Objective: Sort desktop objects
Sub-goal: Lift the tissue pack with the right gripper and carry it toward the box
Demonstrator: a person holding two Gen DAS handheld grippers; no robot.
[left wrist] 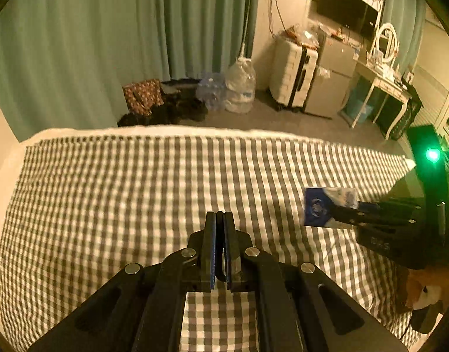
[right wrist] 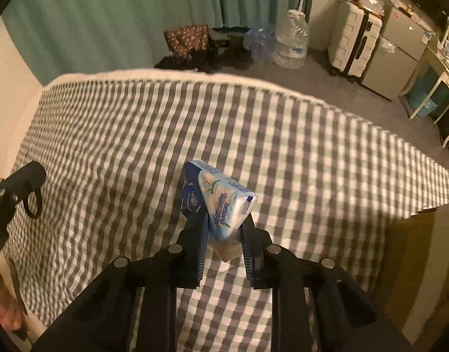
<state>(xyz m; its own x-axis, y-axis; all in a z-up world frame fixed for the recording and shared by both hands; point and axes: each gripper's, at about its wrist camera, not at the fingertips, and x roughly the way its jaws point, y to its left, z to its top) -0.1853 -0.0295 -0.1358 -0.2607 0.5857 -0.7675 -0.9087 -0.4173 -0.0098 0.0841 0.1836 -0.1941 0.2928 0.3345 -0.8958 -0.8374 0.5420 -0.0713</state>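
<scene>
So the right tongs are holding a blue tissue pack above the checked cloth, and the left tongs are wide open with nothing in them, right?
Not quite. The left tongs are shut, not wide open; the left wrist view shows their two fingers pressed together, with only a small dark loop between them. The rest holds: the right tongs grip the blue tissue pack above the checked cloth.

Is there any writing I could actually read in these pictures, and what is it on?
Tissue pack in the right gripper: blue lettering and a round logo, too blurred to read.
Right gripper body: faint pale marking, unreadable.
Nothing else carries legible text.
</scene>
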